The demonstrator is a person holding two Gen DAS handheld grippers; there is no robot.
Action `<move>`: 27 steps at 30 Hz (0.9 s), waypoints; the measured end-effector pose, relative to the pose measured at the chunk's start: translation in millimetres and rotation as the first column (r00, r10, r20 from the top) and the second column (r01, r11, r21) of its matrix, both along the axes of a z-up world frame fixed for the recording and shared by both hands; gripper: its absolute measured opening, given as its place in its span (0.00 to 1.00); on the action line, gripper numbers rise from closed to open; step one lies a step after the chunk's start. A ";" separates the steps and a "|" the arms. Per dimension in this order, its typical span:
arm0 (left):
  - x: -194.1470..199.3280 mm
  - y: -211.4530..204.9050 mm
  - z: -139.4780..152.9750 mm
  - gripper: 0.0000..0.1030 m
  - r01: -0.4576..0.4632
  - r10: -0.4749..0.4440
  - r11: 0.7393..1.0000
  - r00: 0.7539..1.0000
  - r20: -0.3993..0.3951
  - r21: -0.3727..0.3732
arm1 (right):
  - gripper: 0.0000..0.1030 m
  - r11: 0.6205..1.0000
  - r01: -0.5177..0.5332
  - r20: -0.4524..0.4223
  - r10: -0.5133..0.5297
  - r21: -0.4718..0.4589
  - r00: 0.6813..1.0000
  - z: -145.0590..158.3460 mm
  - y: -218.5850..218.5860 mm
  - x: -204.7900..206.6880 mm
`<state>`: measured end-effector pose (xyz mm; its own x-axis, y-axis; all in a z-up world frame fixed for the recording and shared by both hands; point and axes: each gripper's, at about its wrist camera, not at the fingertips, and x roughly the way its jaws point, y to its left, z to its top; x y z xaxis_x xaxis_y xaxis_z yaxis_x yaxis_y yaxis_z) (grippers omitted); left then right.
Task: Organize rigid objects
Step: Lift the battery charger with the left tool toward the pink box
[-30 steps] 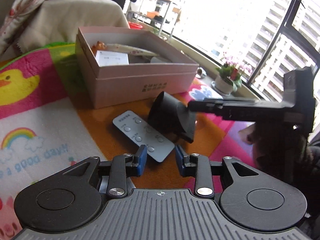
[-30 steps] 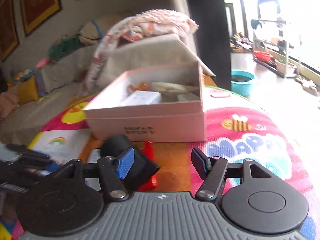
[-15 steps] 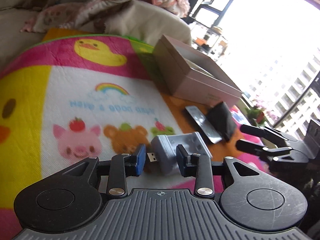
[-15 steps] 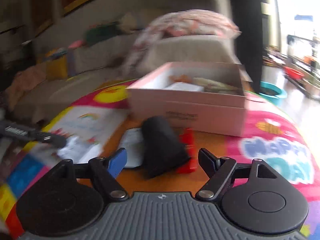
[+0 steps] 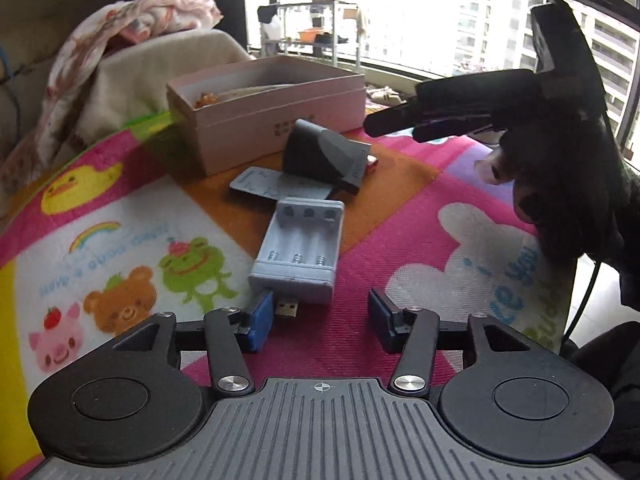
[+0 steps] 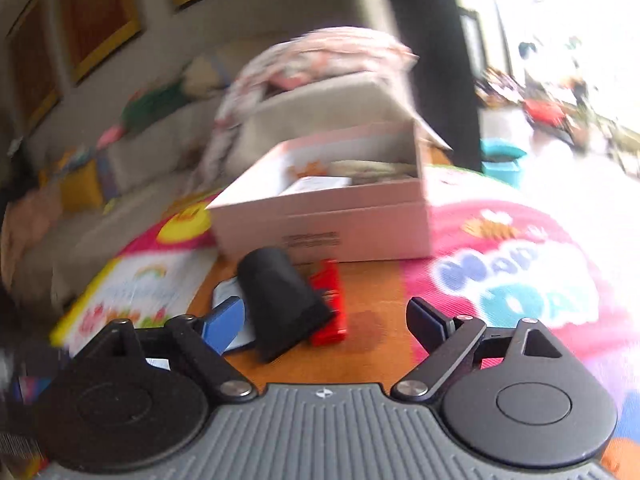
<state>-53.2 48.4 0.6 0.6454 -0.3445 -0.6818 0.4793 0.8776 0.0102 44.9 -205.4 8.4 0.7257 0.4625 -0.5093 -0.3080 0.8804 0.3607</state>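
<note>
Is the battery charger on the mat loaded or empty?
Empty. In the left wrist view the charger lies face up on the mat, and all three slots show bare springs and contacts, with no cells in them.

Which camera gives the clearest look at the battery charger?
The left wrist view: the battery charger lies sharp and whole on the mat, its three slots and USB plug showing. The right wrist view is blurred and does not show it.

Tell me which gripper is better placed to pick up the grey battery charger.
Probably the left gripper: it is open with the battery charger lying just ahead. The right gripper faces the black object.
</note>
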 end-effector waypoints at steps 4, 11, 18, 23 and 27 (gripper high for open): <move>2.5 -6.6 -0.8 0.70 0.034 -0.035 0.999 0.999 -0.031 -0.038 | 0.86 0.996 0.026 -0.061 -0.021 0.082 0.998 -7.8 -13.4 8.1; -0.1 -7.8 19.5 0.68 -0.016 0.019 0.995 1.000 0.025 -0.102 | 0.86 0.996 0.060 -0.057 -0.056 0.072 0.997 -9.6 -12.8 7.3; 32.2 -14.9 5.9 0.67 -0.113 0.114 0.992 0.994 0.001 -0.062 | 0.86 0.995 0.072 -0.069 -0.067 0.065 0.995 -9.4 -12.5 10.4; 34.1 -21.1 -0.6 0.67 -0.113 0.114 0.993 0.993 0.020 -0.046 | 0.86 0.995 0.084 -0.080 -0.079 0.051 0.994 -10.3 -11.5 12.0; 33.7 -12.0 -1.2 0.51 -0.146 0.148 0.988 0.988 0.036 -0.050 | 0.86 0.995 0.084 -0.079 -0.080 0.046 0.994 -10.3 -11.3 11.9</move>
<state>-19.5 36.4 -0.7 0.7172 -0.2747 -0.6405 0.3451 0.9384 -0.0162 56.9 -216.6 -1.9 0.7214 0.4292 -0.5435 -0.2052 0.8820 0.4242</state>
